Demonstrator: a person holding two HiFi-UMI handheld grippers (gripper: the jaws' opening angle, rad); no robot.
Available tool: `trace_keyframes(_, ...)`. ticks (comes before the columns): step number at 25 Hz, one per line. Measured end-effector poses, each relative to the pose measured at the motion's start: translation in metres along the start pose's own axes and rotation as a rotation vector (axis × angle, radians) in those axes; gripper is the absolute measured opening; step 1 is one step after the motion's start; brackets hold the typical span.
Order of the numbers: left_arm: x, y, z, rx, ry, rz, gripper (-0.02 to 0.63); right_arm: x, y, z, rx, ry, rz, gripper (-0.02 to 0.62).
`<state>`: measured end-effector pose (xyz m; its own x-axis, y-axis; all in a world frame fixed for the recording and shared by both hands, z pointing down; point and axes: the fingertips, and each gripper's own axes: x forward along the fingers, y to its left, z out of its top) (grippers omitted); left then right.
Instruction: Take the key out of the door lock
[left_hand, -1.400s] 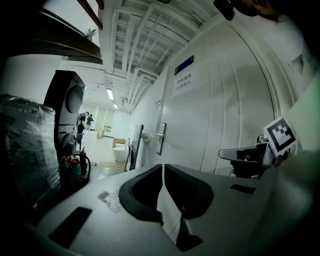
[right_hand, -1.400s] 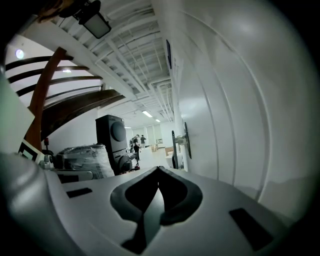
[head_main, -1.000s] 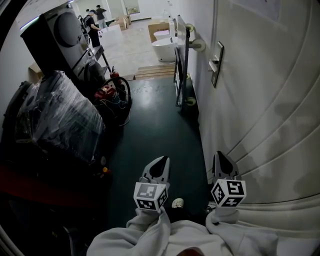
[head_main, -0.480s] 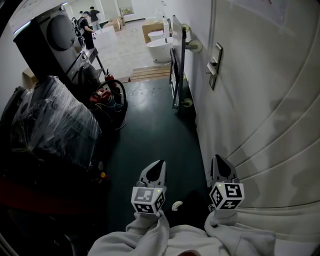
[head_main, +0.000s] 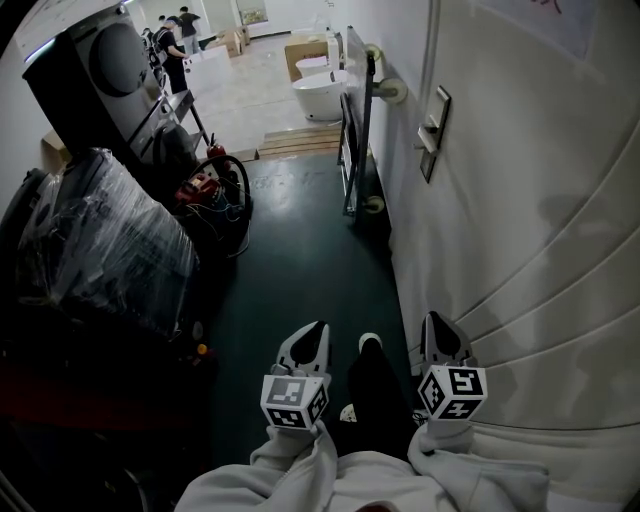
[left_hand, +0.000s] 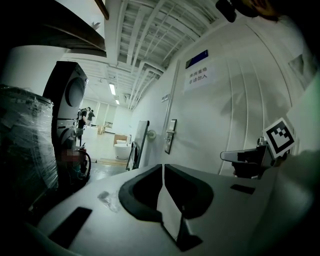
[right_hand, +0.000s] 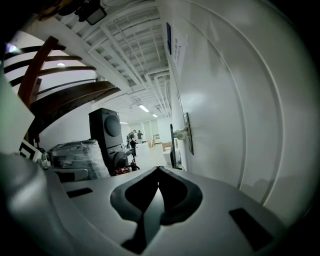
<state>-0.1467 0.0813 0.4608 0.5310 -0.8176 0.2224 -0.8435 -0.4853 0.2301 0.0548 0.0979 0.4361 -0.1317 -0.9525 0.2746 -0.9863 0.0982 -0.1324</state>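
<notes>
A white door (head_main: 520, 200) runs along the right, with a metal lock plate and handle (head_main: 432, 130) well ahead of me. The key is too small to make out. Both grippers are held low, close to my body and far short of the lock. My left gripper (head_main: 312, 332) is shut with nothing in it, and my right gripper (head_main: 438, 322), next to the door, is also shut and empty. In the left gripper view the lock plate (left_hand: 170, 136) shows beyond the closed tips (left_hand: 163, 166). The right gripper view has the handle and plate (right_hand: 186, 133) far ahead of its tips (right_hand: 158, 169).
A plastic-wrapped stack (head_main: 100, 230) and a tall black machine (head_main: 95, 70) line the left of the dark green floor (head_main: 300, 270). Red gear with hoses (head_main: 210, 185) and a wheeled metal frame (head_main: 355, 130) stand ahead. My dark trouser leg (head_main: 368, 375) is between the grippers. People (head_main: 170, 40) stand far back.
I have stepped forward a little: a dark trouser leg with a light shoe now shows between the grippers. Both grippers stay shut and low.
</notes>
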Motion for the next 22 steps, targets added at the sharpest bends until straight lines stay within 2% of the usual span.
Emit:
trace_keyframes(8,0.04,0.015,0.013,0.02,-0.007,0.026,0.025,0.048,-0.017,0.009,0.023,-0.004,0.016,0.052)
trace_keyframes(22,0.143,0.042,0.05,0.019,-0.01,0.033,0.025,0.147,-0.061,0.055,0.028,-0.024,0.008,0.052)
